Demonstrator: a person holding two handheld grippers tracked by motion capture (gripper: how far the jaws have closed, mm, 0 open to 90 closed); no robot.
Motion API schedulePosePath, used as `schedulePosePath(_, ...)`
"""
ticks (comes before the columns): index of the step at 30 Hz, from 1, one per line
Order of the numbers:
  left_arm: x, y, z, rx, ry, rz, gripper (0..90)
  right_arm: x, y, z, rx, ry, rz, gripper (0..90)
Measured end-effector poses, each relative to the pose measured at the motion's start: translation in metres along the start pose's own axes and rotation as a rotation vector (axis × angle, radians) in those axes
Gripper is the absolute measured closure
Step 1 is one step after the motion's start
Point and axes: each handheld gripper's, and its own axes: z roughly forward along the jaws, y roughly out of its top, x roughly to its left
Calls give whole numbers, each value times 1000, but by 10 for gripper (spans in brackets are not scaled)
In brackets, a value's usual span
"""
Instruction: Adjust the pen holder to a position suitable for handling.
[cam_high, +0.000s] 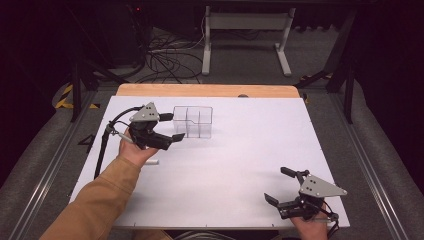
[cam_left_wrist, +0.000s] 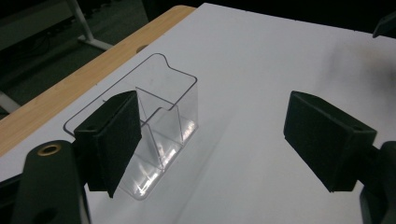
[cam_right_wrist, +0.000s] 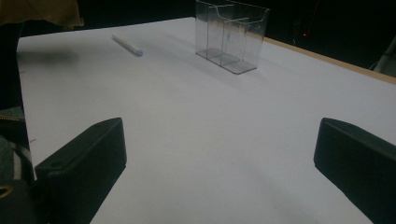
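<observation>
Clear plastic holder, boxy with dividers, stands near left hand-held gripper.

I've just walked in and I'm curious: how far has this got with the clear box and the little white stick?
Barely begun, it seems. The clear box stands upright with nothing visible inside. The white stick lies on the table, untouched. The left gripper hovers open beside the box; the right gripper waits open near the table's front edge. Any grasping or loading remains.
</observation>
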Motion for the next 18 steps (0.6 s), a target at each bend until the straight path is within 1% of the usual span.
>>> schedulePosePath(3, 4, 0, 4, 3, -1, -18, 197, 0, 0, 0, -1, 2, -2, 29)
schedulePosePath(6, 5, 1, 7, 16, 8, -5, 197, 0, 0, 0, -1, 4, -1, 29)
schedulePosePath(8, 4, 1, 10, 17, 24, 9, 194, 0, 0, 0, -2, 5, 1, 29)
schedulePosePath(9, 4, 0, 10, 18, 22, 3, 187, 0, 0, 0, 0, 6, 1, 30)
schedulePosePath(10, 4, 0, 12, 22, -1, 0, 187, 0, 0, 0, 0, 7, 2, 29)
schedulePosePath(12, 4, -1, 13, 27, -10, 5, 189, 0, 0, 0, -2, 8, 3, 29)
schedulePosePath(15, 4, -1, 13, 34, -9, 36, 207, 0, -1, 0, -5, 13, 10, 30)
schedulePosePath(16, 6, 0, 13, 46, -7, 48, 207, 0, -1, 0, -5, 13, 10, 30)
schedulePosePath(18, 8, 2, 15, 80, -11, 60, 227, 0, -1, 0, -6, 15, 10, 30)
